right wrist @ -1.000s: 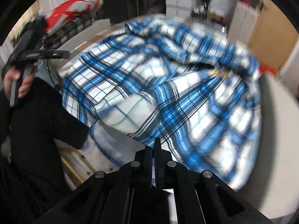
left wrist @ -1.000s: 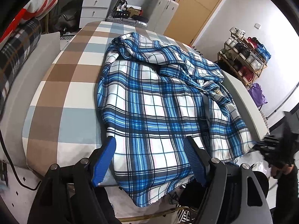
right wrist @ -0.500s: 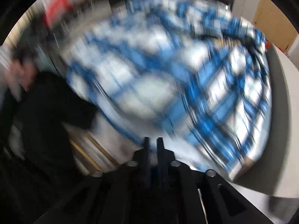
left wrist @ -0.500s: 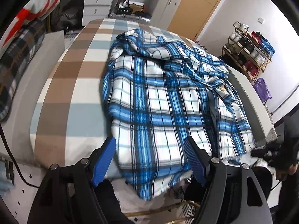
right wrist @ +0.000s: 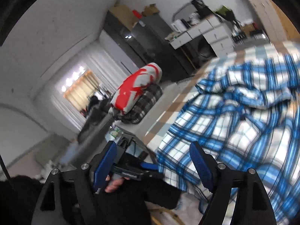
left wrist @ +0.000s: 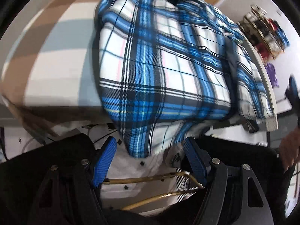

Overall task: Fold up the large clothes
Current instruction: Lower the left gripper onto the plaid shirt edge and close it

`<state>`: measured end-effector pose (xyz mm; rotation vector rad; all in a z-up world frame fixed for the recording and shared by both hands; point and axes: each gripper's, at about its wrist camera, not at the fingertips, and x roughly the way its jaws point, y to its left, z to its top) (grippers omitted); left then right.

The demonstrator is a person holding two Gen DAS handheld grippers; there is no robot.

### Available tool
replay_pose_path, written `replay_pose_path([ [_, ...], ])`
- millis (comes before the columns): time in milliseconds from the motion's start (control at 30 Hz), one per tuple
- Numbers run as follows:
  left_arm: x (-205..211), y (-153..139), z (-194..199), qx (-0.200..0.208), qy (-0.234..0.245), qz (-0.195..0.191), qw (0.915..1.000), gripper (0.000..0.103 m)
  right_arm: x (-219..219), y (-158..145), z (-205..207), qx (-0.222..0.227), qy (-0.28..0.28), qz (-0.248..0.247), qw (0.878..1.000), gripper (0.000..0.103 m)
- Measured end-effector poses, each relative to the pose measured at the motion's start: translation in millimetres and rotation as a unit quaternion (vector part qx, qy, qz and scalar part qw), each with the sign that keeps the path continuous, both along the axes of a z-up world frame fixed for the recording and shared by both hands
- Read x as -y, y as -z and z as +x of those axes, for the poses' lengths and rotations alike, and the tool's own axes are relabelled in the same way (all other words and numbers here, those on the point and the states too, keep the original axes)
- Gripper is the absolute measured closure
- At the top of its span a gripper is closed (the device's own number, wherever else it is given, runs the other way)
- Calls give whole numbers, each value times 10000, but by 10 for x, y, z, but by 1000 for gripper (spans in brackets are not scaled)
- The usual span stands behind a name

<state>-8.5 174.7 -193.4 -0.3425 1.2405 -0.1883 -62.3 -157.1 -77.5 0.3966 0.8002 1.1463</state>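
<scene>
**Plaid garment spread on the bed, both grippers empty**

A large blue-and-white plaid garment (left wrist: pixel 165 60) lies rumpled across a bed whose cover (left wrist: pixel 56 43) is checked in brown, pale blue and white. Its near hem hangs over the bed's edge toward the floor, and the far part is bunched into folds.

The left gripper (left wrist: pixel 150 161) points steeply down at that hanging hem. Its blue pads (left wrist: pixel 104 164) stand spread, one to each side of the drooping corner of cloth, and they do not press on it; the fabric's tip ends just above the gap.

The right gripper (right wrist: pixel 154 164) is tilted and looks across the bed's near edge. Its jaws are opening, with nothing pinched between them; the plaid cloth (right wrist: pixel 234 123) lies behind its right-side pad. Between its fingers the other gripper shows, held in the person's hand (right wrist: pixel 114 184) above a black sleeve.

Beside the bed a red-and-white bundle (right wrist: pixel 136 89) rests on dark checked fabric. White drawers (right wrist: pixel 211 31) stand at the far wall.
</scene>
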Motion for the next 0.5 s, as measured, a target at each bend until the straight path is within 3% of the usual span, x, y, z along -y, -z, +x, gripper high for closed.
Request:
replay_pose_path([
  [67, 11, 101, 72, -79, -185, -29, 9998, 32, 44, 70, 14, -166, 108, -74, 9998, 21],
  [233, 147, 319, 148, -265, -236, 131, 9993, 32, 195, 4, -44, -65, 199, 208, 9996, 20],
  [333, 155, 307, 152, -24, -277, 217, 9994, 32, 176, -68, -101, 53, 123, 263, 9996, 19],
  [400, 122, 263, 143, 152, -322, -3, 9994, 34, 134, -88, -148, 151, 55, 195, 9997, 19],
  [433, 107, 221, 126, 243, -327, -170, 9990, 37, 117, -91, -163, 182, 23, 144, 9997, 18],
  [500, 82, 132, 70, 428, -250, -358, 9981, 65, 87, -72, -187, 194, -4, 65, 9998, 18],
])
